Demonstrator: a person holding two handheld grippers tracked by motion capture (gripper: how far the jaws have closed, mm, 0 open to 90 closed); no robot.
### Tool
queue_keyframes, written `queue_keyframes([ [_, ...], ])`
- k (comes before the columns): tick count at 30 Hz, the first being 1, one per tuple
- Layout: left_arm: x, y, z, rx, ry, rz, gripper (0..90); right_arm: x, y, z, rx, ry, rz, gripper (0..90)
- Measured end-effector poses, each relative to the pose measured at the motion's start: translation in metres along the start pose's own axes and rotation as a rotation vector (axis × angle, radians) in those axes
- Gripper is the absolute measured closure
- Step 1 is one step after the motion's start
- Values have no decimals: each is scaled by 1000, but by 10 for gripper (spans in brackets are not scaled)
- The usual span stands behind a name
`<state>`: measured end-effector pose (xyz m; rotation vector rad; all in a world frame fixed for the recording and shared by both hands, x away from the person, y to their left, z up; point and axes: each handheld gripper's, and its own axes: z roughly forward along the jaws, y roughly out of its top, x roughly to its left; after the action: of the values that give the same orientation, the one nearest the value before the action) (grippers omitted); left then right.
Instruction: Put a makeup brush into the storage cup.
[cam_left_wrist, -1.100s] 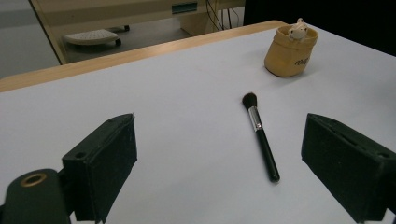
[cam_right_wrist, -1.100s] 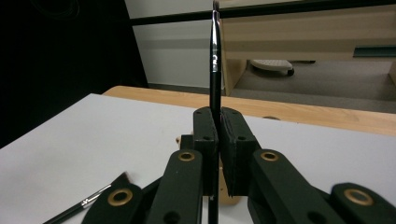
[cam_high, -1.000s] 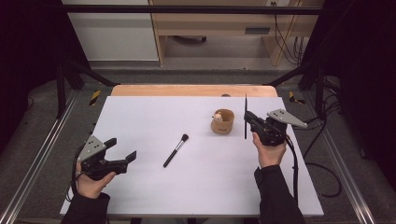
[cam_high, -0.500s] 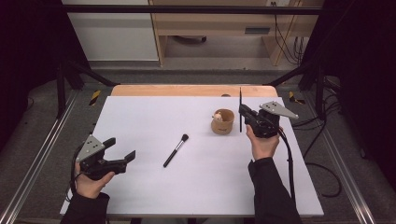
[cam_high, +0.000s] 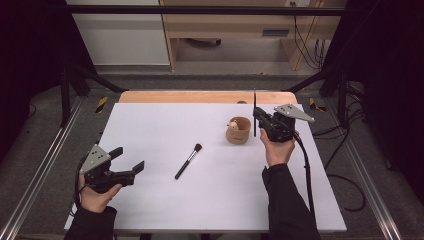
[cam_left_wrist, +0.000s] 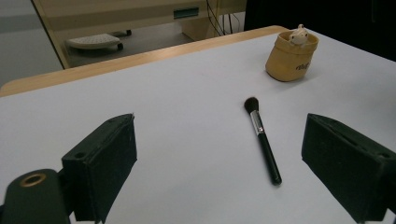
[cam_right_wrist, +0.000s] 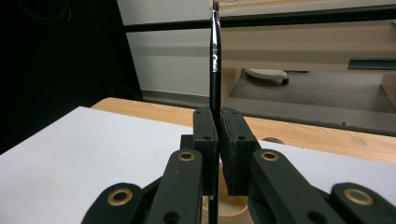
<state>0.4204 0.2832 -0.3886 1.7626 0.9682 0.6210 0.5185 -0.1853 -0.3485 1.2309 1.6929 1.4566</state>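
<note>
My right gripper (cam_high: 256, 120) is shut on a thin black brush (cam_high: 254, 106) that stands upright just right of a tan cup (cam_high: 238, 131). In the right gripper view the jaws (cam_right_wrist: 218, 135) pinch the brush's handle (cam_right_wrist: 215, 51) low down, and the cup's rim (cam_right_wrist: 231, 205) shows below them. A small white figure sits in the cup (cam_left_wrist: 292, 48). A black makeup brush (cam_high: 188, 161) lies on the white table, head pointing away from me. My left gripper (cam_high: 127, 159) hovers open at the near left, and that brush (cam_left_wrist: 262, 139) lies ahead between its fingertips (cam_left_wrist: 219, 163).
The white tabletop (cam_high: 165, 125) ends at a wooden strip (cam_high: 200, 96) on the far side. Metal rails run along both sides, and cables (cam_high: 345, 150) lie on the floor at the right. A desk stands beyond the table.
My right gripper has carried the upright thin brush to the left and slightly farther away, closer to the cup. The left gripper has stayed put.
</note>
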Motion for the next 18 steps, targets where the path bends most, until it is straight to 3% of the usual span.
queue_keyframes([
  [18, 0, 1, -2, -10, -4, -4, 94, -1, 1, 25, -2, -12, 7, 858],
])
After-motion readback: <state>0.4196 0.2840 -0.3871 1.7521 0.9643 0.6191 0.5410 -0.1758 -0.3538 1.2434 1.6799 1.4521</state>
